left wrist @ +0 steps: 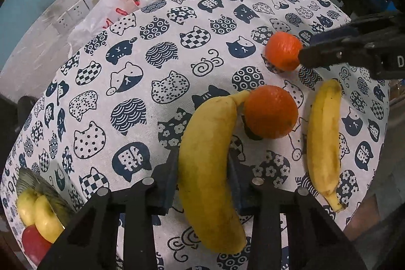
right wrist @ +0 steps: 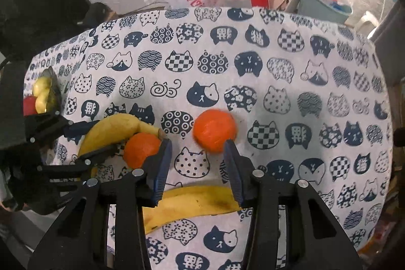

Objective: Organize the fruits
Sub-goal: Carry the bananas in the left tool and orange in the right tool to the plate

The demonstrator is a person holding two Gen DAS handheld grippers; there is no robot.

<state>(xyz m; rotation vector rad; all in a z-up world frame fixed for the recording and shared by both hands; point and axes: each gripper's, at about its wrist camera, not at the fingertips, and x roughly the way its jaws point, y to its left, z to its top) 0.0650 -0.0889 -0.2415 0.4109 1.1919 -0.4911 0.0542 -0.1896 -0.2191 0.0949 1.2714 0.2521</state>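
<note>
left tool (left wrist: 202, 168) clamping banana (left wrist: 210, 168), right tool (right wrist: 197, 163) narrowed on nothing, orange (right wrist: 215, 133) beyond

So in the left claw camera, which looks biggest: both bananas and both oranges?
1. Banana in the claw, though it's nearest.
2. Other banana.
3. Near orange.
4. Far orange, maybe only farther away.

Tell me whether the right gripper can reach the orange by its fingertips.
Probably yes: the right gripper sits by that orange, nothing between them; its jaws look too narrow to grasp it.
</note>
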